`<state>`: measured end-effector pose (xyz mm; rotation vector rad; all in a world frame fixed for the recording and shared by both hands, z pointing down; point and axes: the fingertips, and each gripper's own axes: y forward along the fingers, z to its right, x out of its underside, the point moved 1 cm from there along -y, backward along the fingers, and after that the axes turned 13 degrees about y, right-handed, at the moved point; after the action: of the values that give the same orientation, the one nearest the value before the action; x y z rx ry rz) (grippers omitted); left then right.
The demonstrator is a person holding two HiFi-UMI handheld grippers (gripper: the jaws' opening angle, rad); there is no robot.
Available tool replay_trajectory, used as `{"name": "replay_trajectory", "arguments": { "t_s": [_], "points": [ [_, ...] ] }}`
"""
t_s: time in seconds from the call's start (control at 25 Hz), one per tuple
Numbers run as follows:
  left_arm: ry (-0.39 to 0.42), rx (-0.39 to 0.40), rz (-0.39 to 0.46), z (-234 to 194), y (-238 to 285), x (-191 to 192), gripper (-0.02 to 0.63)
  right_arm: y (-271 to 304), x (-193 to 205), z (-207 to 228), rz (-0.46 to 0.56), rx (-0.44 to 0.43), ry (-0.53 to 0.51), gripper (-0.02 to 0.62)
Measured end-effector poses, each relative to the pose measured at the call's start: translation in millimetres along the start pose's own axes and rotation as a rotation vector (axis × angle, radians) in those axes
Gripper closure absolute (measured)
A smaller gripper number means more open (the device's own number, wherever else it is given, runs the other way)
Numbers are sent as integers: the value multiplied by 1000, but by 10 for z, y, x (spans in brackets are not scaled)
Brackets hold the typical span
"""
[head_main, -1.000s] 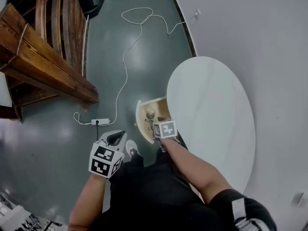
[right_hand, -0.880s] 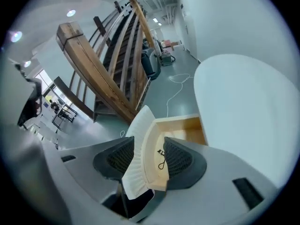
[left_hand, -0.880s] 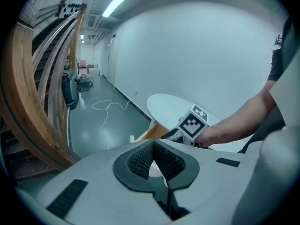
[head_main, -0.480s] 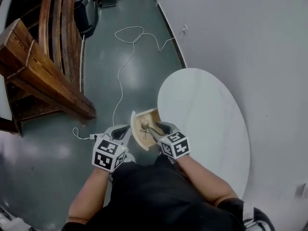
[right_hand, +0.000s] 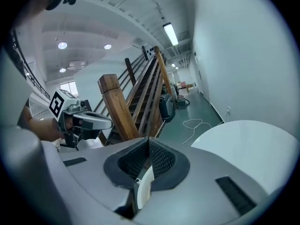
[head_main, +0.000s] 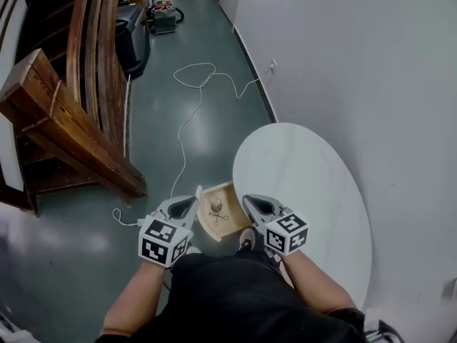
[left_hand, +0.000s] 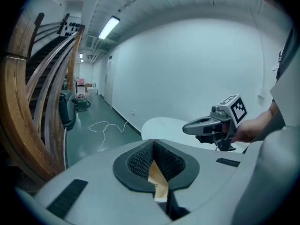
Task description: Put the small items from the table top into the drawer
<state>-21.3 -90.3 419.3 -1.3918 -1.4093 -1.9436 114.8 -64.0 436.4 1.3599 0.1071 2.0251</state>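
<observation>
The white oval table top [head_main: 307,191] is bare. At its left edge the small wooden drawer [head_main: 232,191] stands pulled out, with small items [head_main: 216,207] lying in it. My left gripper [head_main: 187,204] hangs just left of the drawer, shut and holding nothing. My right gripper [head_main: 251,201] hangs just right of the drawer, over the table's near-left edge; its jaws have just been closing and stand shut with nothing between them. In the left gripper view my own jaws [left_hand: 152,143] meet at the tips and the right gripper [left_hand: 190,127] shows beside the table [left_hand: 164,123].
A wooden staircase [head_main: 64,113] runs along the left. A white cable [head_main: 193,84] snakes over the grey-green floor toward the wall [head_main: 357,48] on the right. Dark equipment [head_main: 164,16] stands far down the corridor. The person's dark clothing fills the bottom of the head view.
Both grippers have risen away from the drawer. The right one was down over the drawer with open jaws; it is now lifted to the right and shut. The head camera has tilted forward.
</observation>
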Motion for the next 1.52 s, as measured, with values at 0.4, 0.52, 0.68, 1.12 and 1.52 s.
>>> {"name": "replay_trajectory", "arguments": {
  "t_s": [0.4,0.52,0.68,1.12,1.52],
  "points": [
    [2,-21,-10,72,93,-69,592,-127,-93,248,26,26,-9,588],
    [3,-34,-13,72,118,-70,592,-114,-61,285,13,21,-7,588],
    [1,-43,-20,77,153,-75,592,-97,-56,323,1,11,-13,588],
    [2,-48,-34,77,171,-76,592,-49,-72,391,1,2,19,588],
    [4,-42,-32,65,163,-76,592,-56,-95,367,5,-3,35,588]
  ]
}}
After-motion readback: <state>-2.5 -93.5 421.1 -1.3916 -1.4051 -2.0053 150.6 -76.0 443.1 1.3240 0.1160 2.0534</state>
